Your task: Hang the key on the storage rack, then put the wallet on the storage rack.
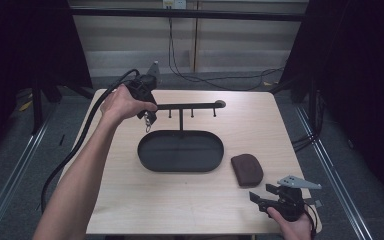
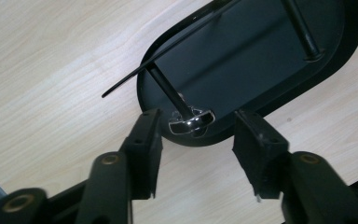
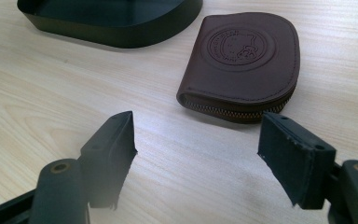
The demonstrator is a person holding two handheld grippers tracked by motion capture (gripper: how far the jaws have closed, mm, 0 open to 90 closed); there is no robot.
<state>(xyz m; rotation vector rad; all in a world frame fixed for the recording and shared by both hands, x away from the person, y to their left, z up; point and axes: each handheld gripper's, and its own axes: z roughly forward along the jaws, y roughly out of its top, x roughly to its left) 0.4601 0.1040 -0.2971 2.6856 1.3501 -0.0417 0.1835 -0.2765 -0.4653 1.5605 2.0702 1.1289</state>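
A black stand with a horizontal bar and short pegs rises from a black oval tray. A silvery metal ring hangs on the peg at the bar's left end. My left gripper points down over that end. Its jaws stand apart on either side of the ring without touching it, so the left gripper is open. A brown zipped leather pouch lies right of the tray. My right gripper rests near the front right, open and empty, facing the pouch.
The light wooden table has bare room at its front left. The tray's rim lies just beyond the pouch in the right gripper view. A thick black cable trails from the left gripper off the table's left edge.
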